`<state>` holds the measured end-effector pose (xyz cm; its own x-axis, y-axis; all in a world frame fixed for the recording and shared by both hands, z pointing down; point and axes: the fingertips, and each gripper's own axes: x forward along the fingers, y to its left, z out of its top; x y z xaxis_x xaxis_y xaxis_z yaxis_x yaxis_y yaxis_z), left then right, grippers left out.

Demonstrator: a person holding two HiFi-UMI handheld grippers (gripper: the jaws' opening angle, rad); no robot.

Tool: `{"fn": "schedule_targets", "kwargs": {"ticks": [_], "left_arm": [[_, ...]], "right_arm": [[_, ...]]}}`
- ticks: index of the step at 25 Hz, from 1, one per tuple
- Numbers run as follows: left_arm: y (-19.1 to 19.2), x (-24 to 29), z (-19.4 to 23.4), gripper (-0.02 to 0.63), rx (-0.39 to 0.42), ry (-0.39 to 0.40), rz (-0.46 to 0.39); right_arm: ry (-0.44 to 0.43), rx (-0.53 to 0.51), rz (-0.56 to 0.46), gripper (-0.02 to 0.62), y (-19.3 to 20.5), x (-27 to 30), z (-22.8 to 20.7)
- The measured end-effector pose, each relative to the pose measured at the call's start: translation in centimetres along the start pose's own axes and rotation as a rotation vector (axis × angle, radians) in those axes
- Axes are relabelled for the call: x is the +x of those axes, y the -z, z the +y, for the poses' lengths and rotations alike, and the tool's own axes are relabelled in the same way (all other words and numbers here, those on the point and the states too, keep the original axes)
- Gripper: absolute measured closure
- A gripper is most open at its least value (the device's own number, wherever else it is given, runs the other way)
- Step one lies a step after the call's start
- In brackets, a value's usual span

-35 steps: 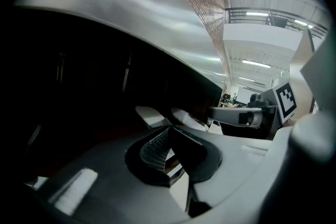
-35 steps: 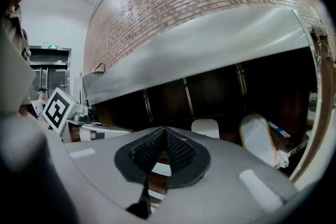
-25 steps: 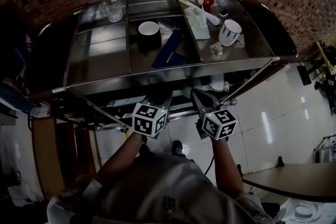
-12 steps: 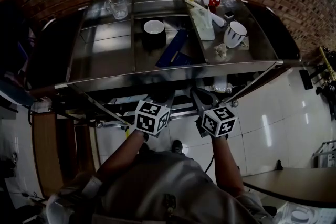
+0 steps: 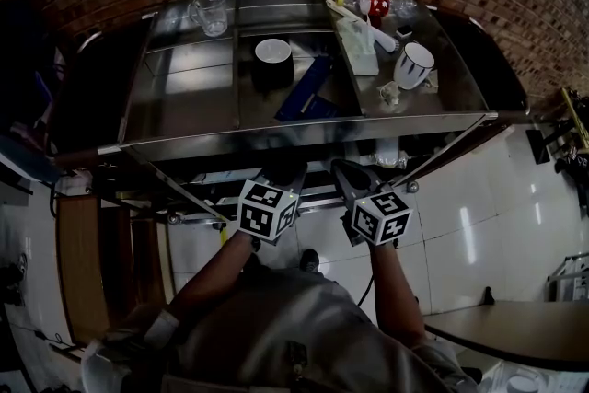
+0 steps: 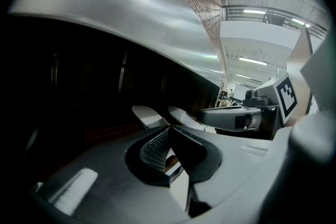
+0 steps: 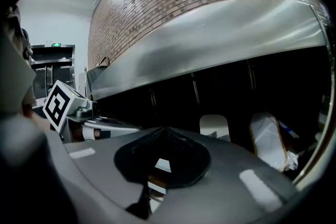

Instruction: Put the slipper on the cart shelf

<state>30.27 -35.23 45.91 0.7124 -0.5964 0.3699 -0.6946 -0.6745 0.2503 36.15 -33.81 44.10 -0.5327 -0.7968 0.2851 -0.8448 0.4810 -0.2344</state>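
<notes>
jaws on the left gripper (image 6: 170, 127) meet tip to tip on nothing, and the right gripper (image 7: 164, 128) is clenched empty too, both held just below the front rim of the cart (image 5: 304, 126). what looks like the slipper (image 7: 268, 141), a pale oval in clear wrap, lies on the dark lower shelf ahead of the right gripper, beside a white flat piece (image 7: 214, 126). the cart's top holds a glass mug (image 5: 210, 14), a white bowl (image 5: 273, 51) and a striped mug (image 5: 413, 64).

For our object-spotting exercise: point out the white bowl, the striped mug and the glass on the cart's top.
white bowl (image 5: 272, 50): head view, its white inside.
striped mug (image 5: 413, 65): head view, its middle.
glass (image 5: 211, 14): head view, its body.
</notes>
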Motion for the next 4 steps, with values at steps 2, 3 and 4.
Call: {"fn": "schedule_targets", "kwargs": {"ticks": [2,3,4], "left_arm": [[0.17,-0.06,-0.13,0.598,0.000,0.000,0.003],[0.25,-0.09,-0.20,0.598,-0.001,-0.001,0.005],[0.32,-0.13,-0.26,0.598,-0.001,-0.001,0.006]], "right_arm": [[-0.003,0.002,0.000,0.595,0.14,-0.08,0.08],[-0.005,0.003,0.001,0.595,0.20,-0.13,0.10],[-0.006,0.004,0.001,0.595,0.26,-0.18,0.13]]}}
